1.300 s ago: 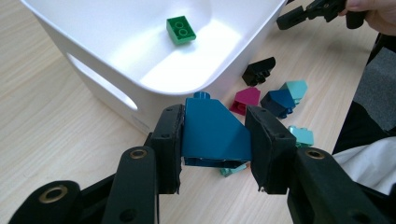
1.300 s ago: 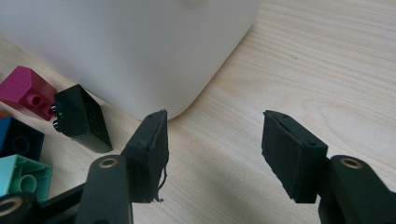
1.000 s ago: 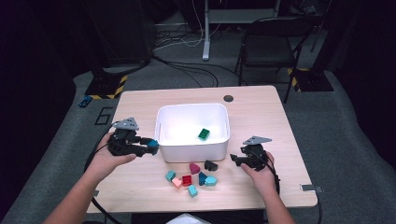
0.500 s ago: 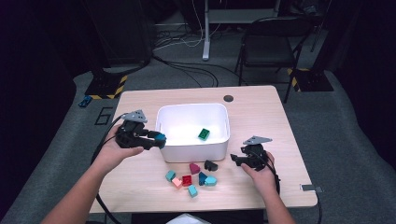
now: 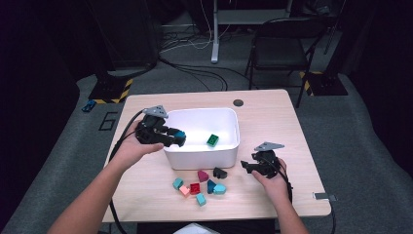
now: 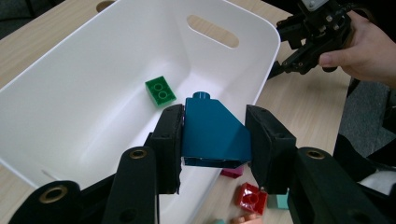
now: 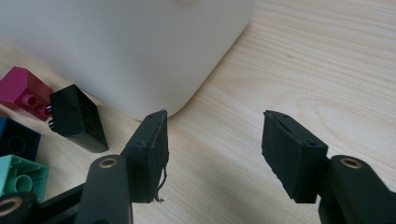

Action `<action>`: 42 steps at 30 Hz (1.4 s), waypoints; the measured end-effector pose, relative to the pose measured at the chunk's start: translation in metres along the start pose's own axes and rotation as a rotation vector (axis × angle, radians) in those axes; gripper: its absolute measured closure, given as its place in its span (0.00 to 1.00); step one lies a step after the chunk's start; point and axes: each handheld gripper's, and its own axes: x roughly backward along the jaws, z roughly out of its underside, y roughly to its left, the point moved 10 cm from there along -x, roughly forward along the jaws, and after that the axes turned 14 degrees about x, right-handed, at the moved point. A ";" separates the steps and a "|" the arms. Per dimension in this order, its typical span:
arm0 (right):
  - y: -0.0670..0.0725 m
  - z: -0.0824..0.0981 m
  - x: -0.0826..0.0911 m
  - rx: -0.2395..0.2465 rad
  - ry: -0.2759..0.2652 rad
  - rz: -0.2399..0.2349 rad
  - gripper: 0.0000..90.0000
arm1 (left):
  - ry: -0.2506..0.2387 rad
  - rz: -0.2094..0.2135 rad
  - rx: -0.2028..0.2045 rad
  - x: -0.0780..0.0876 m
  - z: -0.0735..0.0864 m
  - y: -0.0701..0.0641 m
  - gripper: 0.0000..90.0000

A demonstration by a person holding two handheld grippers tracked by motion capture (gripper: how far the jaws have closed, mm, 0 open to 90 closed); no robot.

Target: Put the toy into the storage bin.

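My left gripper is shut on a dark teal sloped brick and holds it over the left rim of the white bin. In the left gripper view both pads press the brick's sides above the bin's inside. A green brick lies on the bin floor. My right gripper rests low on the table right of the bin, open with nothing between its fingers. A black brick lies just to its left, beside the bin wall.
Several loose bricks lie in front of the bin: magenta, black, red, dark blue, pale teal ones. A dark round cap sits near the table's far edge. A chair stands behind.
My left gripper has carried the teal brick rightward and slightly up, from beside the bin to over its left rim. The right gripper has stayed put.
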 end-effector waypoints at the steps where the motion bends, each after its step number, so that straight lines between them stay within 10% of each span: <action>1: -0.001 0.000 0.000 0.003 0.001 -0.001 0.45 | 0.000 0.002 0.001 -0.002 -0.002 0.000 0.65; 24: -0.005 0.002 0.001 -0.007 -0.002 0.004 0.45 | -0.011 -0.007 0.046 -0.064 -0.040 0.013 0.65; 42: -0.005 0.003 -0.001 -0.004 0.001 0.000 0.45 | 0.034 -0.055 -0.009 -0.120 -0.047 0.034 0.65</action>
